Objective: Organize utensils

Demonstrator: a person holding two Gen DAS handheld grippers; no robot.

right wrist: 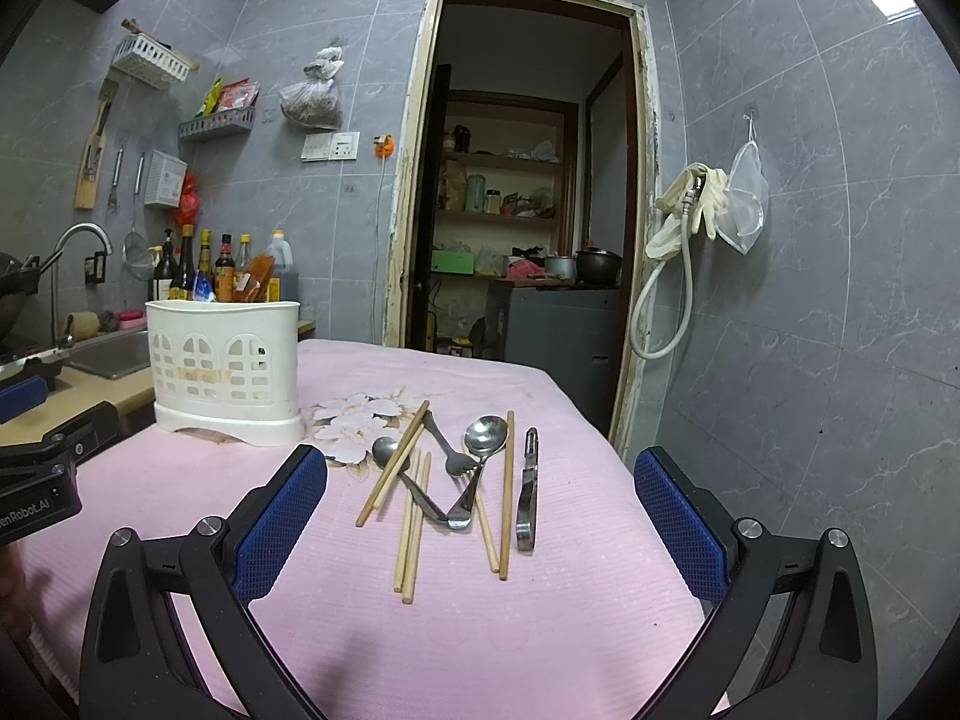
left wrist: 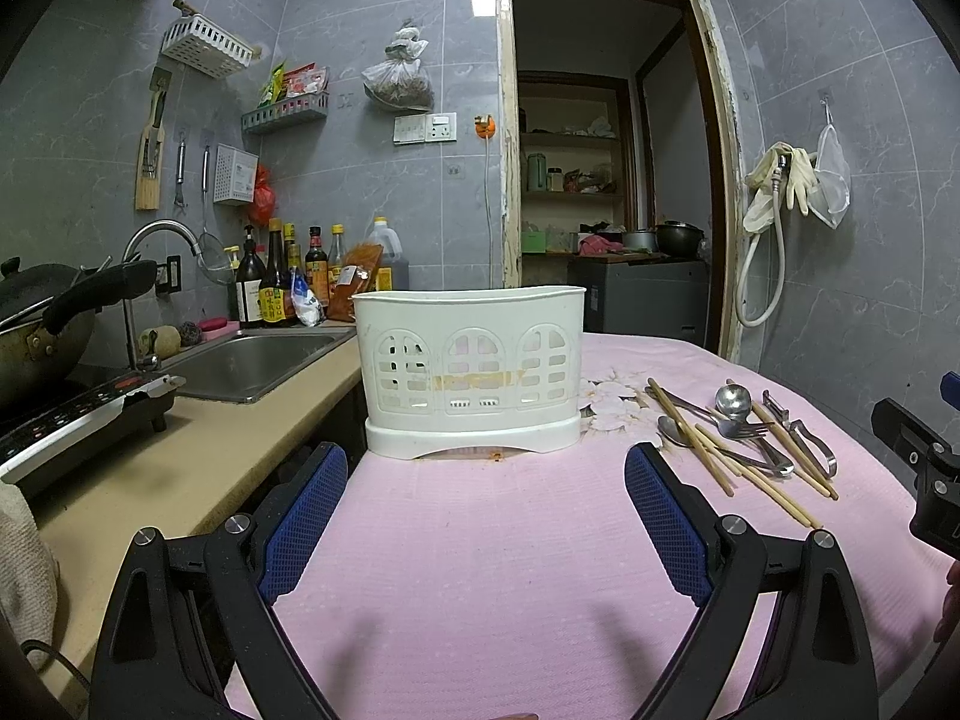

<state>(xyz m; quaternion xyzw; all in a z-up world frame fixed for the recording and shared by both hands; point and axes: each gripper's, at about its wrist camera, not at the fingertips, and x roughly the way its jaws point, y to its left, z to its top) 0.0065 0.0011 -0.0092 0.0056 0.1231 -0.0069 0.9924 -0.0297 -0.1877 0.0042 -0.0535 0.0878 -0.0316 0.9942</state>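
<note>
The left tongs (left wrist: pixel 486 516) hovered wide open over the pink cloth (left wrist: pixel 480 570) on the bench, holding nothing, their blue pads (left wrist: pixel 303 519) pointed at the white utensil holder (left wrist: pixel 471 360); the holder stood upright at the far left of the cloth, close to the edge beside the steel sink (left wrist: pixel 252 360), and its inside could not be seen from either view. The right tongs (right wrist: pixel 480 522) were likewise spread apart and empty, low over the cloth, facing the heap of utensils; that heap lay loose on the cloth to the right of the holder and apart from it, just beyond a printed flower patch (right wrist: pixel 354 426). In the heap, wooden chopsticks (right wrist: pixel 414 528) lay scattered and crossing one another; a small spoon (right wrist: pixel 387 453) and a fork (right wrist: pixel 459 462) lay tangled with a larger spoon (right wrist: pixel 485 435); one chopstick rested across the fork's handle; a metal peeler (right wrist: pixel 528 492) lay at the right edge of the heap, just beside a single chopstick (right wrist: pixel 507 492). An open doorway (right wrist: pixel 528 180) stood beyond the far end of the bench.
</note>
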